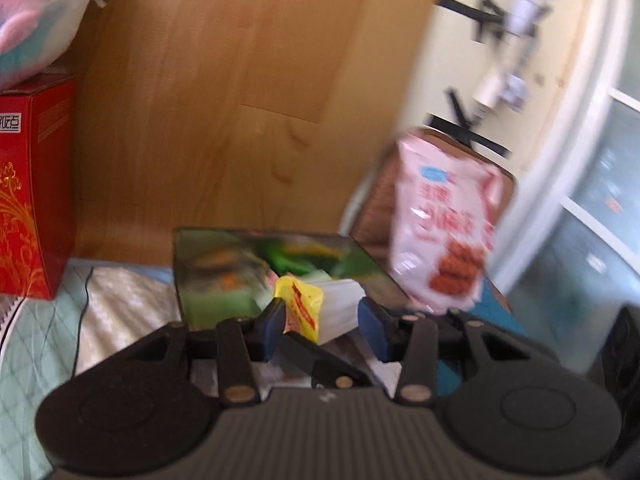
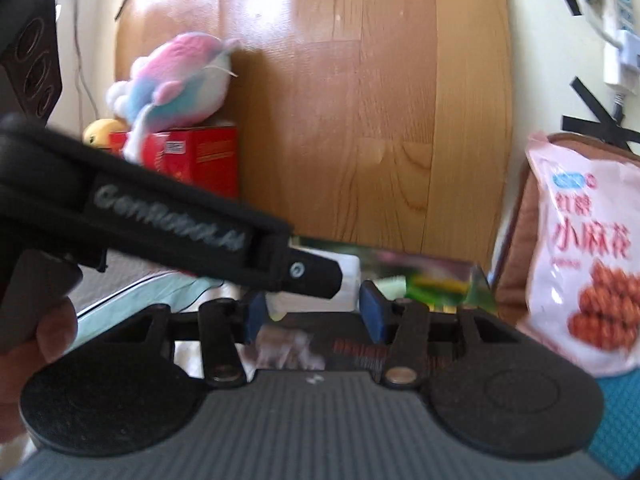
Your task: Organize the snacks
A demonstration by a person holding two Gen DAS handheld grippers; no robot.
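A yellow-and-white packet (image 1: 310,306) is pinched in the left tongs (image 1: 320,320), lifted over a shiny green box (image 1: 224,272). Its white end (image 2: 344,280) sits between the right tongs (image 2: 310,312); a firm grip there can't be told. A pink bag (image 2: 588,256) leans far right.
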